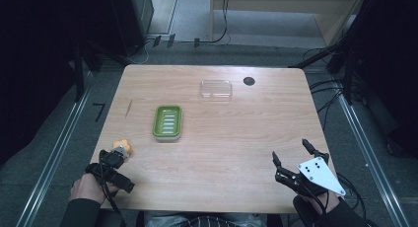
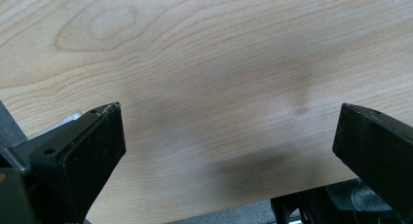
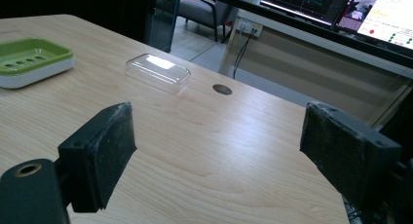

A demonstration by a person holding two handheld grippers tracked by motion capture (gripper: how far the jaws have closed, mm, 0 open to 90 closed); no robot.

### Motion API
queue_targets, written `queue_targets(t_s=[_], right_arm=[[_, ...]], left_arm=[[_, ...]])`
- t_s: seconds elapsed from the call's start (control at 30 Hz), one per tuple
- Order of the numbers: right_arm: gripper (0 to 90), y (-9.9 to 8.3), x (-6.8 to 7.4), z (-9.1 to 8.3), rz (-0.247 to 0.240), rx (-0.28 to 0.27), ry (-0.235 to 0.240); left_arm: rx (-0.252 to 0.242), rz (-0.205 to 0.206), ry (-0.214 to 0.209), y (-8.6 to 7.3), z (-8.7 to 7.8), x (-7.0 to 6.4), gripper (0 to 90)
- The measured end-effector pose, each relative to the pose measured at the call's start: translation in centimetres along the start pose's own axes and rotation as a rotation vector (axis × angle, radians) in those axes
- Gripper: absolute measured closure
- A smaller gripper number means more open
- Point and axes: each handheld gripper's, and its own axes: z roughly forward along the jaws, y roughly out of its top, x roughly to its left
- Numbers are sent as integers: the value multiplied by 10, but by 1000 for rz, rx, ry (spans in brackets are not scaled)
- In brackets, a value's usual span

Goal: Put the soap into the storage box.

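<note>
High view: right gripper (image 1: 294, 161) low, fingers apart.

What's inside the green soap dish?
The green soap dish holds no soap: only its ridged, slotted green tray shows, sitting in a white base. Whatever lies under that tray is covered. The orange thing sits apart, near the left gripper.

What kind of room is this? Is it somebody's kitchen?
Probably not a kitchen; it looks like a lab or test room. A bare wooden table stands between metal floor rails, loose cables run across the floor, and computer screens glow behind the table.
</note>
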Motion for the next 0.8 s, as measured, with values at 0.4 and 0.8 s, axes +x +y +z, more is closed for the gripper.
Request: queue_targets(t_s=[0.4, 0.8], right_arm=[[134, 2, 4, 1, -22, -1, 8], [134, 1, 4, 1, -24, 0, 8]], left_arm=[[-57, 30, 9, 1, 1, 1, 0], [-133, 8, 33, 8, -5, 10, 0]])
